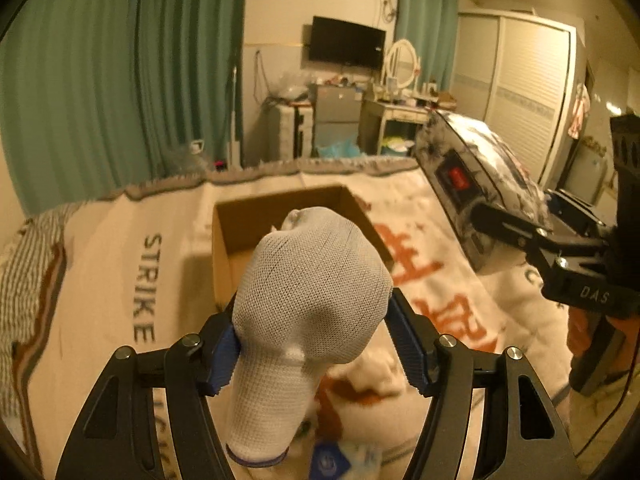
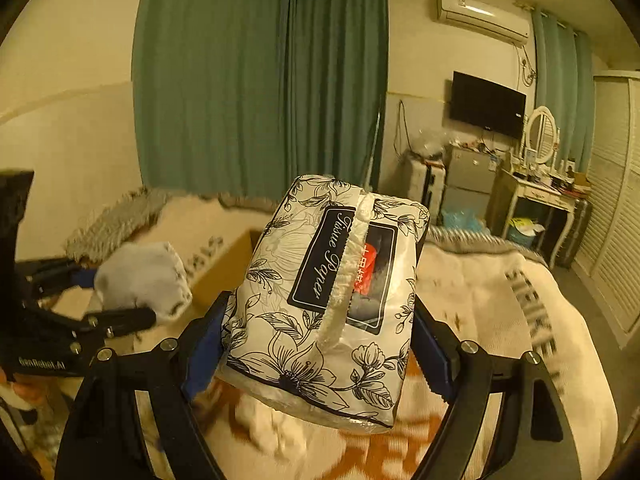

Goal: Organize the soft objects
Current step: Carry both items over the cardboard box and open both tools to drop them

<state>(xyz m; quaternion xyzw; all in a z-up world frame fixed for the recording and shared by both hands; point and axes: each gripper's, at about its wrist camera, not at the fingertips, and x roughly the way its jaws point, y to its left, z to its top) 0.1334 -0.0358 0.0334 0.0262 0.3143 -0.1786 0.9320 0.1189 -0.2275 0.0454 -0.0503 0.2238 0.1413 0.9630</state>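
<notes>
My left gripper (image 1: 316,344) is shut on a white knitted sock (image 1: 304,292) and holds it above the bed, just in front of an open cardboard box (image 1: 240,220). My right gripper (image 2: 316,344) is shut on a black-and-white flowered tissue paper pack (image 2: 332,288) and holds it in the air. In the left wrist view the pack (image 1: 476,168) and right gripper (image 1: 516,236) are to the right of the box. In the right wrist view the sock (image 2: 144,276) and left gripper (image 2: 120,320) are at the left, by the box (image 2: 224,272).
A cream blanket (image 1: 120,280) with orange and grey lettering covers the bed. A blue-and-white packet (image 1: 340,460) lies on it below the sock. Green curtains (image 1: 120,80), a dresser with a mirror (image 1: 400,64) and a white wardrobe (image 1: 520,92) stand beyond the bed.
</notes>
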